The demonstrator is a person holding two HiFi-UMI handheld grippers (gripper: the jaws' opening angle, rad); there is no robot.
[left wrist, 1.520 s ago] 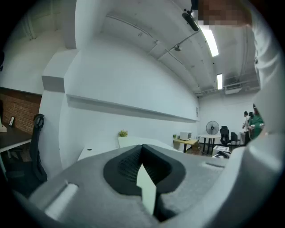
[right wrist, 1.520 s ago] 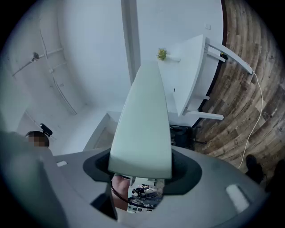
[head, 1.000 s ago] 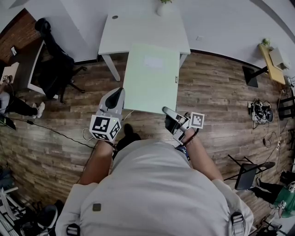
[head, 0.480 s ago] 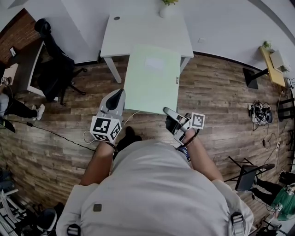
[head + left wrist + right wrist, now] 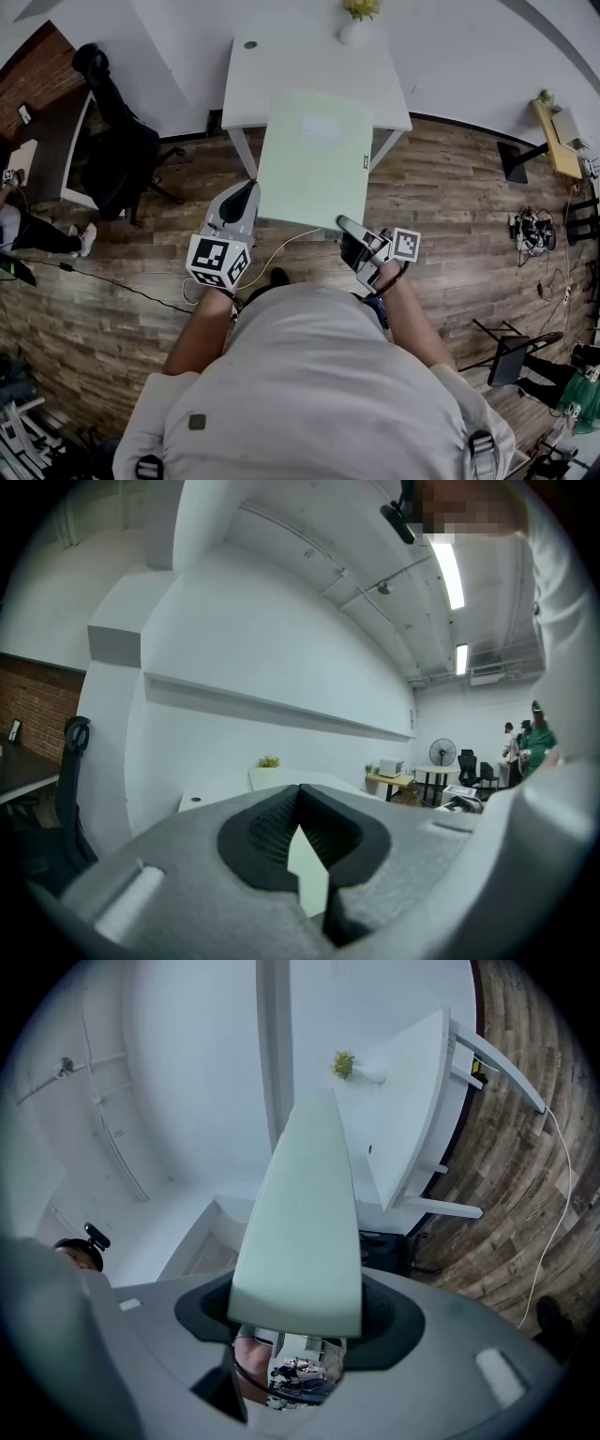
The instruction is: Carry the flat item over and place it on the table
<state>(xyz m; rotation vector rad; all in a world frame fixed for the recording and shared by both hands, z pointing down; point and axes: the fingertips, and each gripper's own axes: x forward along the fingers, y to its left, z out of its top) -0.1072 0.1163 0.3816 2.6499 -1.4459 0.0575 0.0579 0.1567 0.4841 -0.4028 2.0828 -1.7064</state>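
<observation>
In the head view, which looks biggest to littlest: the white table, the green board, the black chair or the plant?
White table and green board: about alike, and the board is nearer the camera, so I won't rank them.
Then the black chair.
Smallest: the potted plant.

- The flat item [image 5: 314, 159] is pale green, with a paler rectangle near its 12 o'clock edge.
- The table [image 5: 281, 75] at 12 o'clock is white.
- The floor [image 5: 450, 178] has brown-grey wood planks.
- The left gripper [image 5: 246, 189] and the right gripper [image 5: 343, 223] are light grey with black inner pads; their square markers [image 5: 217, 261] are black on white.
- The chair [image 5: 117, 141] at 10 o'clock is black.
- The person's shirt [image 5: 319, 394] is pale grey.
</observation>
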